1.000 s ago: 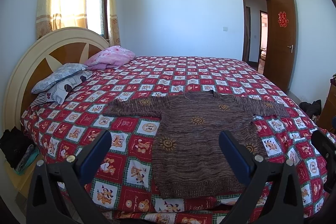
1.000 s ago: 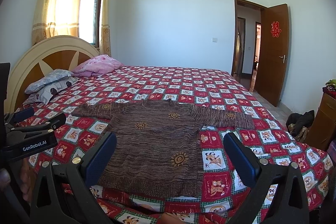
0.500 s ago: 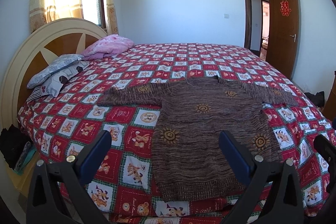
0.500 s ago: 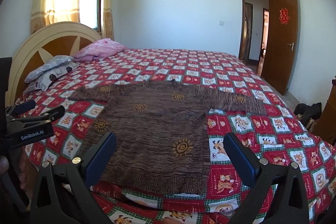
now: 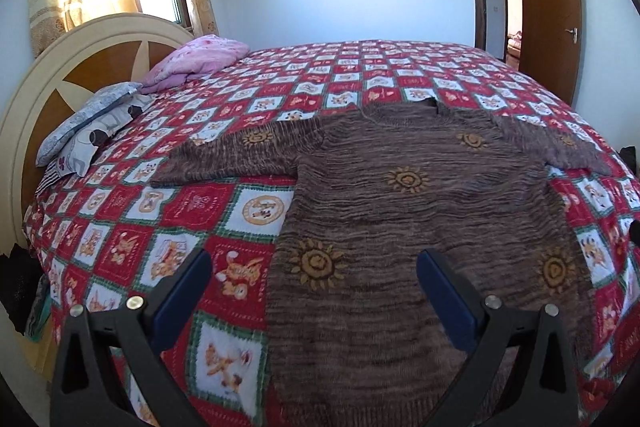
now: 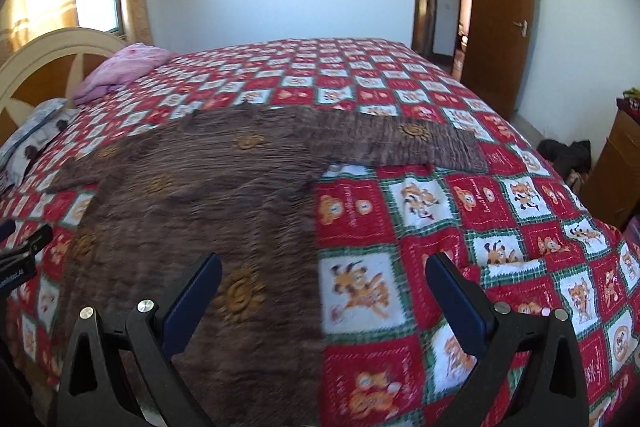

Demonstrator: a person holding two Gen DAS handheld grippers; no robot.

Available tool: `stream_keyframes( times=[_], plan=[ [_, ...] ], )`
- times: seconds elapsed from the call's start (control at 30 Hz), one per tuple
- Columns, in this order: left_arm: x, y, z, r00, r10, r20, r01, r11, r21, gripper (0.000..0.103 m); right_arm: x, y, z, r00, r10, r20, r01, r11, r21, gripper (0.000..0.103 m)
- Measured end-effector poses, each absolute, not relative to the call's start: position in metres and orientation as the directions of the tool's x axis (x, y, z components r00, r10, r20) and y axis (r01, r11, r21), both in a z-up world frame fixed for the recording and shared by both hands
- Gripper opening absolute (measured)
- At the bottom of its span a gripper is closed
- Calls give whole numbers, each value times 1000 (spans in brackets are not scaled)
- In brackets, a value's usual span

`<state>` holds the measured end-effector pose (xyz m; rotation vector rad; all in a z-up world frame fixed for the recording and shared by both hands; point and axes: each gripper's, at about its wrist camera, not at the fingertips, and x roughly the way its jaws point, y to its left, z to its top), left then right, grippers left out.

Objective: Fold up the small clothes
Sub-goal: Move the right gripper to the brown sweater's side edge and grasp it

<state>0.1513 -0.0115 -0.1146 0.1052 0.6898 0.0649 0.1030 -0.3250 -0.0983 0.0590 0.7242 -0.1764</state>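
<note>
**Left wrist and right wrist views: sweater flat on bed, both grippers unloaded**

Left wrist view: left gripper [image 5: 312, 291] has its jaws spread wide with nothing between them; brown sweater [image 5: 408, 219] lies flat on the patchwork bedspread [image 5: 248, 211], directly ahead and reaching under the right finger; its hem edge runs between the two fingers; one sleeve extends forward-left, the other forward-right; both appear laid straight. Pillows [image 5: 88, 131] and a pink folded blanket [image 5: 200, 61] sit far ahead to the left, against the headboard [image 5: 68, 75]; an open door [image 5: 550, 11] stands far right.

Right wrist view: right gripper [image 6: 320, 299] likewise stands apart and empty; the sweater [image 6: 200, 195] occupies the ground ahead and left, its side edge running forward roughly along the gripper's midline; the right sleeve stretches ahead and to the right; bedspread [image 6: 460, 219] is bare under the right finger. Part of the left gripper's body shows at the far left edge; image is slightly blurred.
</note>
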Motion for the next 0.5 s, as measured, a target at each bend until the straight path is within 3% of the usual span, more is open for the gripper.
stream_keyframes(
  times=[0.33,0.5],
  plan=[
    [231,-33,-136,735,129,-666,-34,988,154,103,193,-434,-116,658,-215,-721,350,936,40,101],
    [255,-37,-136,738,102,-667,-38,993,110,103,234,-486,-132,609,-227,-760,409,911,55,86]
  ],
)
